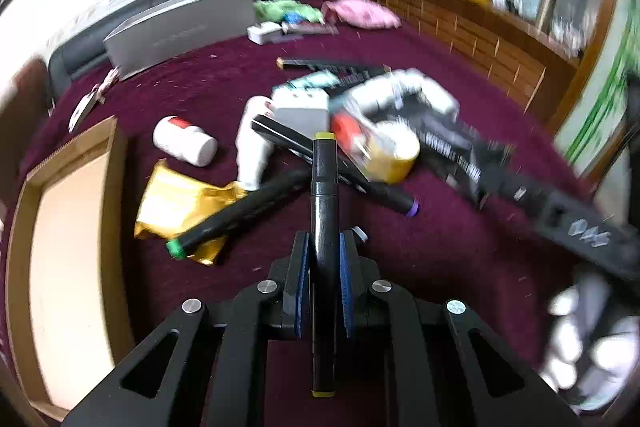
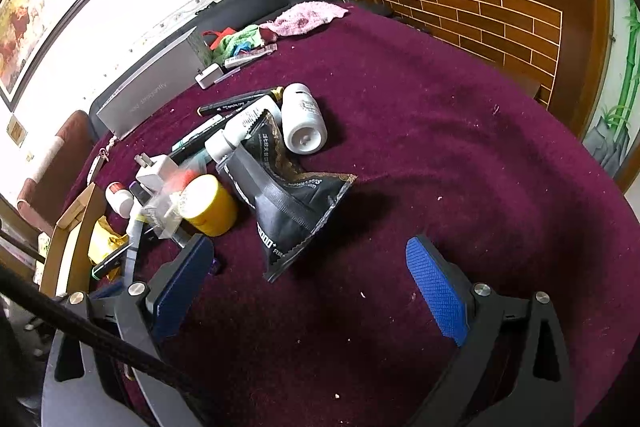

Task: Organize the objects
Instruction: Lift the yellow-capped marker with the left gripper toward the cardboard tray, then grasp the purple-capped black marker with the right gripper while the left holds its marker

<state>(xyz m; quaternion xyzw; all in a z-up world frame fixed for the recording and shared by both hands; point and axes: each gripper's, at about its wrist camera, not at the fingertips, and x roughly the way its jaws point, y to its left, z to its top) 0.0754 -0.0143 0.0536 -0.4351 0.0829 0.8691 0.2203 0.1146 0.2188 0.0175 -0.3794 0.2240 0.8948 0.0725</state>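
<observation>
1. Left gripper [image 1: 323, 251] fingers clenched on a black marker with yellow caps [image 1: 323, 211]; marker runs lengthwise between the blue pads [image 1: 345, 279], one yellow end pointing away, the other back toward the camera.
2. Held marker sits above the maroon-covered bench [image 1: 440, 247], over the clutter pile.
3. Right gripper [image 2: 306, 279] fingers released, spread wide, nothing between them; blue pads [image 2: 436, 291] hang over bare maroon cloth.
4. Green-capped marker [image 1: 236, 215] lies on a gold foil packet [image 1: 176, 203], left of the held marker.
5. Purple-capped marker [image 1: 376, 187] lies diagonal, crossing behind the held marker.
6. White pill bottle with red label [image 1: 186, 141] lies on its side, near the gold packet.
7. White tube [image 1: 252, 155] lies tilted between the pill bottle and the markers.
8. Yellow tape roll [image 2: 210, 205] sits in the pile, touching a clear plastic packet [image 2: 166, 207].
9. White plug adapter [image 2: 158, 169] is just behind the tape roll.
10. Black foil pouch [image 2: 288, 195] lies in front of the right gripper, leaning on a second white bottle [image 2: 302, 125].
11. Wooden tray [image 1: 64, 251] sits at the bench's left edge, by the gold packet.
12. Grey box [image 1: 180, 27] is at the far side; pink cloth [image 2: 308, 17] and green cloth [image 2: 236, 41] lie beyond it.
13. Left view is motion-blurred on the right; details there unclear.
</observation>
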